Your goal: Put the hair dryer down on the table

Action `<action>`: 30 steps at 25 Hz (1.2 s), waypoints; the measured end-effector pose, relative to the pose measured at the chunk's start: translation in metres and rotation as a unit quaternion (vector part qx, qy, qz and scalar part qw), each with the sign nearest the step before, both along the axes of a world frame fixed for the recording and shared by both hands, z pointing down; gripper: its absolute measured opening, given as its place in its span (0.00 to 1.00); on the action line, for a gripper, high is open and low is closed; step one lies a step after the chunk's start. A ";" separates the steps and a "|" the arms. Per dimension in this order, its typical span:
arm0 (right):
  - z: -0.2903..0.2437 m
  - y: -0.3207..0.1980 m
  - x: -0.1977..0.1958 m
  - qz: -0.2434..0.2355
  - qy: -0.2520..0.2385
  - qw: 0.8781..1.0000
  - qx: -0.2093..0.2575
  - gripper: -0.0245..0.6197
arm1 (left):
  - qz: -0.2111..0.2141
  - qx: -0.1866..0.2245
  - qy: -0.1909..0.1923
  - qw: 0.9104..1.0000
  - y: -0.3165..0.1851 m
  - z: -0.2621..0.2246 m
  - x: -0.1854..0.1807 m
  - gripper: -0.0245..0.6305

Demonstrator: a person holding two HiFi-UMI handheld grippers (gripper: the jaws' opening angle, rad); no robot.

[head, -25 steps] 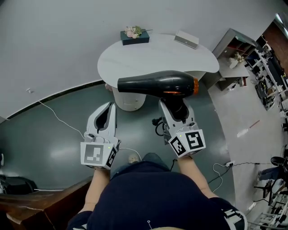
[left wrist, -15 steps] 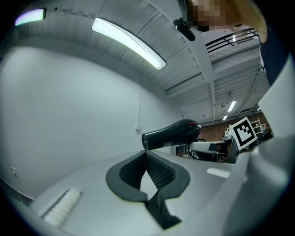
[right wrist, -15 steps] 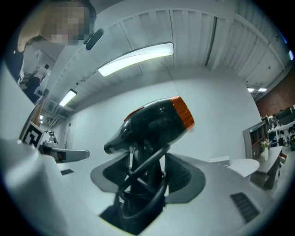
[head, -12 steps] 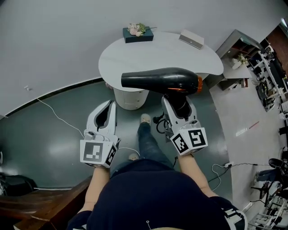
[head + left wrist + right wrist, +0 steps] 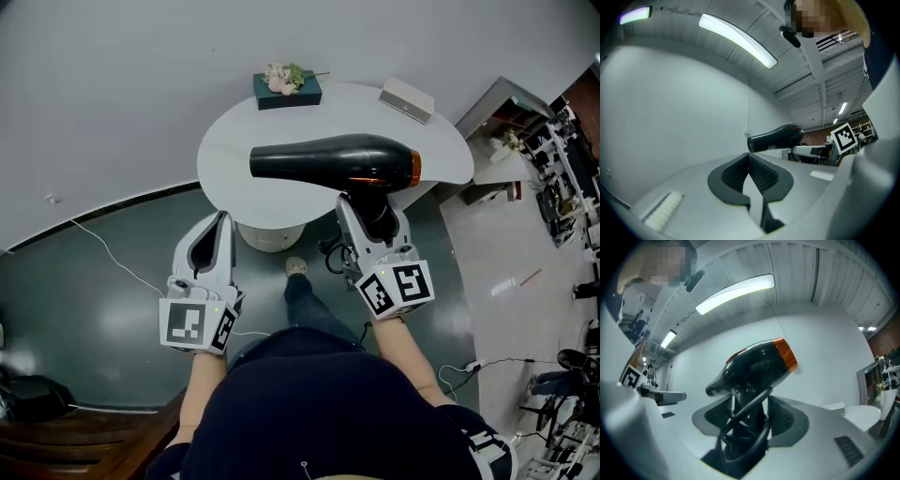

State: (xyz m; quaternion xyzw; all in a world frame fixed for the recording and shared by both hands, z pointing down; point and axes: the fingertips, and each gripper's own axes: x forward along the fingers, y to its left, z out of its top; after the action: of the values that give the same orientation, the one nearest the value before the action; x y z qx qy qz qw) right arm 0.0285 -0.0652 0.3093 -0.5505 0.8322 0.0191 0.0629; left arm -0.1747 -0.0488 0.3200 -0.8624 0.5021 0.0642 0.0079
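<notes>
The black hair dryer (image 5: 328,159) with an orange band at its right end hangs level in the air over the front part of the white round table (image 5: 230,141). My right gripper (image 5: 372,214) is shut on its handle from below. In the right gripper view the hair dryer (image 5: 759,359) stands up between the pads, its black cord looped round the handle. My left gripper (image 5: 222,218) is lower left, over the floor beside the table's edge, shut and holding nothing. In the left gripper view the pads (image 5: 759,171) meet, and the hair dryer (image 5: 776,137) shows beyond them.
A dark box of flowers (image 5: 286,84) and a small white box (image 5: 406,98) sit at the table's far edge. The table's white pedestal (image 5: 270,234) is just ahead of the person's foot (image 5: 295,269). A thin cable (image 5: 103,248) lies on the dark floor at left; shelving (image 5: 506,112) stands at right.
The person has stepped toward the table, and the hair dryer in my right gripper now hangs further over the tabletop. My left gripper has shifted slightly left and stays shut.
</notes>
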 end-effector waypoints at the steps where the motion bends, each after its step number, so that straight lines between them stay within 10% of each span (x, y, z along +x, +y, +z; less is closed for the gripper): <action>1: -0.001 -0.016 0.003 -0.004 0.000 1.000 -0.002 0.42 | -0.001 0.003 0.002 1.000 -0.014 -0.003 0.004 0.06; 9: -0.006 -0.148 0.029 -0.040 0.017 0.999 -0.006 0.42 | -0.041 0.044 0.006 0.998 -0.133 -0.027 0.023 0.06; 30: 0.048 -0.301 0.064 -0.122 -0.017 0.990 -0.067 0.42 | -0.099 -0.048 -0.051 0.993 -0.275 0.018 0.076 0.06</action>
State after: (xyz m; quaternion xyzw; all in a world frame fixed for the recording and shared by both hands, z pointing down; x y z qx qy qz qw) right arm 0.0925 -0.3658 0.3578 -0.4482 0.8913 -0.0542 0.0420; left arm -0.0988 -0.3234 0.3382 -0.8100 0.5864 -0.0051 -0.0012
